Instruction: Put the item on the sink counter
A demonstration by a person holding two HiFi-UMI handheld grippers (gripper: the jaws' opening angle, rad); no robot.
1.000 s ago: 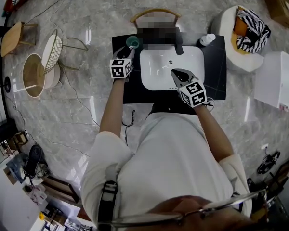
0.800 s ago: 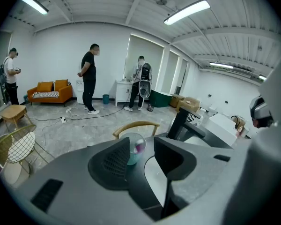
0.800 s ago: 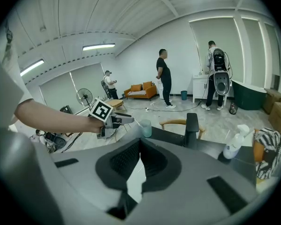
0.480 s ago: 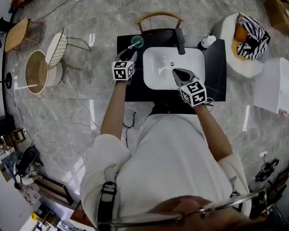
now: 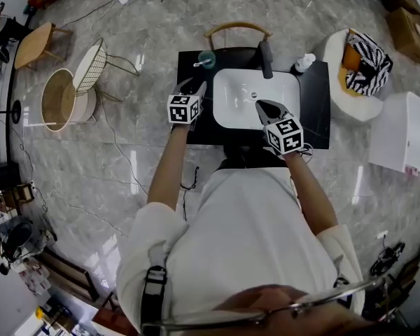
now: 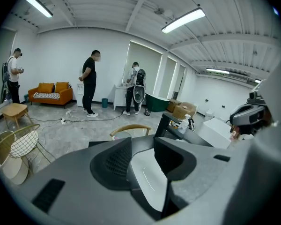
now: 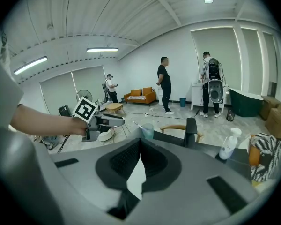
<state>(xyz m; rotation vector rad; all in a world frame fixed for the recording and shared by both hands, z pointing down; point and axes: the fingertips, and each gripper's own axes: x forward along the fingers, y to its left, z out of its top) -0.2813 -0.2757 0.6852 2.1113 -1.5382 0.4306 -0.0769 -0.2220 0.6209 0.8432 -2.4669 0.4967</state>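
Observation:
A teal cup [image 5: 206,60] with a toothbrush in it stands upright on the black sink counter [image 5: 315,110], at its back left corner. My left gripper [image 5: 192,87] hovers over the counter's left strip, a short way in front of the cup, open and empty. Between its jaws the left gripper view shows only the white basin [image 6: 147,184]. My right gripper [image 5: 261,105] is shut with nothing in it, over the basin's [image 5: 238,107] front right. In the right gripper view the cup [image 7: 146,130] is straight ahead, with the left gripper [image 7: 100,122] to its left.
A black faucet [image 5: 266,58] rises behind the basin, and a white soap bottle [image 5: 302,63] stands at the counter's back right. A wooden chair [image 5: 232,28] is behind the counter. A white pouf with a striped cushion [image 5: 364,65] is at the right. Wire-and-wood stools [image 5: 70,93] are at the left.
My left gripper was at the cup at the counter's back left. It has let go and drawn back toward me. The cup stays standing. The right gripper has barely moved.

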